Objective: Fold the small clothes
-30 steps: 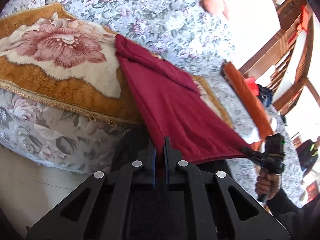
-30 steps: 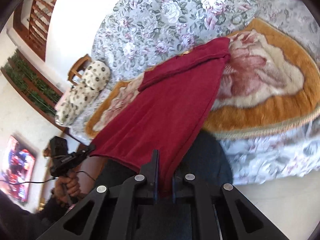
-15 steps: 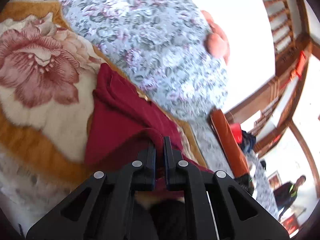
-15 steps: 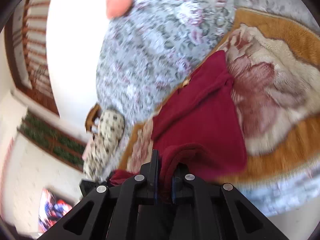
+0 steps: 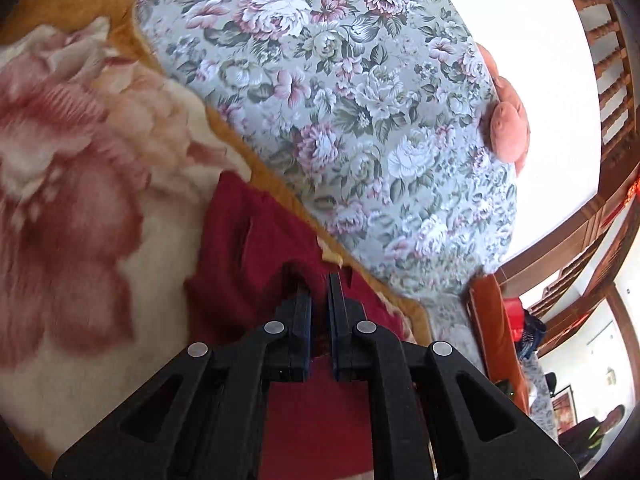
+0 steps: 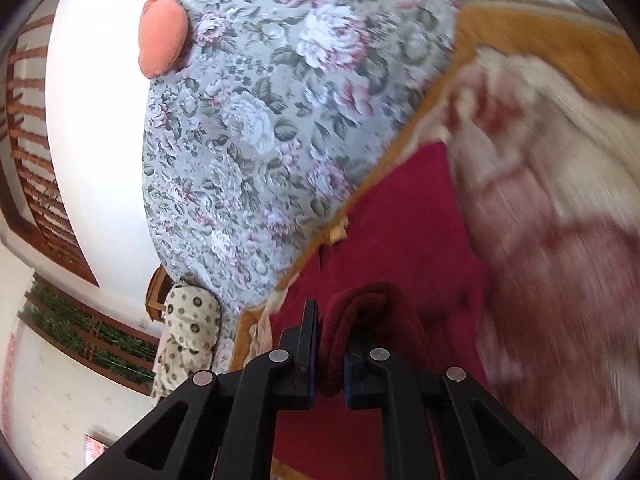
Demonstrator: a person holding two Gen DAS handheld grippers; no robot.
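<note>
Both grippers have carried the near hem of the dark red garment (image 5: pixel 256 248) forward since a second ago, so cloth that hung stretched off the front edge of the sofa now lies doubled over on itself on the seat. Largest in view is the floral sofa backrest (image 5: pixel 340 100), grey-green with pink and white roses, rising behind the seat. Over the seat lies a plush blanket (image 5: pixel 80 200) with an ochre border and a big pink rose, blurred in both views. On that blanket, close to its back border where it meets the backrest, sits the garment (image 6: pixel 404 232). A salmon cushion (image 5: pixel 508 132) rests at the top edge of the backrest, and a cream spotted pillow (image 6: pixel 192 320) lies beyond the sofa's end. Left gripper (image 5: pixel 319 284) is clenched on a fold of the garment, red cloth showing between its fingers. Right gripper (image 6: pixel 332 320) pinches a thick rolled fold of it.
</note>
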